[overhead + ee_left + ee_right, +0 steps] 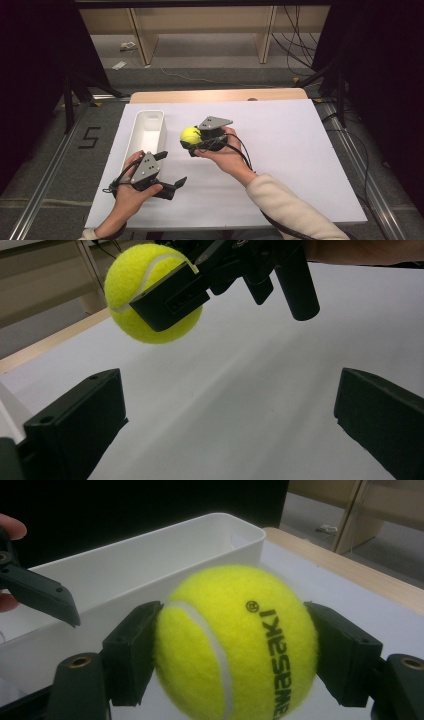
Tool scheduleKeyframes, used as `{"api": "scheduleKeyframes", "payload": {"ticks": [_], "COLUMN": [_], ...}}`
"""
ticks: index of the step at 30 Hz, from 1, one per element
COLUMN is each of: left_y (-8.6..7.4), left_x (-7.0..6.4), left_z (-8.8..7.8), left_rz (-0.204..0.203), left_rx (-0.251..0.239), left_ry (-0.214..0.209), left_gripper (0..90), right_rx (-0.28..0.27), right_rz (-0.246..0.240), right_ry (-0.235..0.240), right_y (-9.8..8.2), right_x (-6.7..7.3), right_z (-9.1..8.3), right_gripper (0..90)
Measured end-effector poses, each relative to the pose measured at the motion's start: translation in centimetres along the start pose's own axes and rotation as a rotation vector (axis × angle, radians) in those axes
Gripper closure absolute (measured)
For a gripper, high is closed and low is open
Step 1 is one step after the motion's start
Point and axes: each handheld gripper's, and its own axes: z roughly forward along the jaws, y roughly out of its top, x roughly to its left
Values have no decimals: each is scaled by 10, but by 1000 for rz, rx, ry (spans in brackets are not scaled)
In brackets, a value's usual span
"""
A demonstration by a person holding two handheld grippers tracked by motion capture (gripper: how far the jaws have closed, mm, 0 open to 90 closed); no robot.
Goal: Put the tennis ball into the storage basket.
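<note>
Nearest the lens at the bottom left of the high view: left hand (131, 192) wrapped around the left gripper (170, 172), held low over the white desk (300, 165), jaws wide apart with nothing between them, pointed toward the right of the frame. Seen the same way in the left gripper view: two black jaws far apart at the bottom corners, bare desk between.

Just above it, at left centre: long white bin (146, 132), lying lengthwise on the desk, nothing visible inside.

Further right, at mid-frame: yellow tennis ball (190, 134), clamped between the jaws of the right gripper (192, 142) and held off the desk, just right of the bin and near its rim. Confirmed in the right gripper view, with both pads pressed on the ball's sides (235, 642) and the bin wall (150, 560) right behind. Right hand (227, 152) reaching in from the lower right, sleeve trailing down to the bottom edge, gripper aimed left toward the bin.

Judged so far: ball picked up and carried to the bin's side, so the grasp looked done. Left to do, apparently: shift the ball leftward over the bin, lower it, release. Left gripper idle, perhaps waiting to steady the bin.
</note>
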Motion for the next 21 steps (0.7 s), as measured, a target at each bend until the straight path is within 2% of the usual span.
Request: {"api": "scheduleKeyframes", "payload": {"ticks": [21], "left_y": [0], "left_x": [-1], "left_z": [0], "left_rz": [9], "left_rx": [5], "left_ry": [0], "left_gripper": [0], "right_rx": [-4], "right_rz": [2], "right_ry": [10], "right_y": [7], "right_x": [4], "right_z": [8], "right_gripper": [272]}}
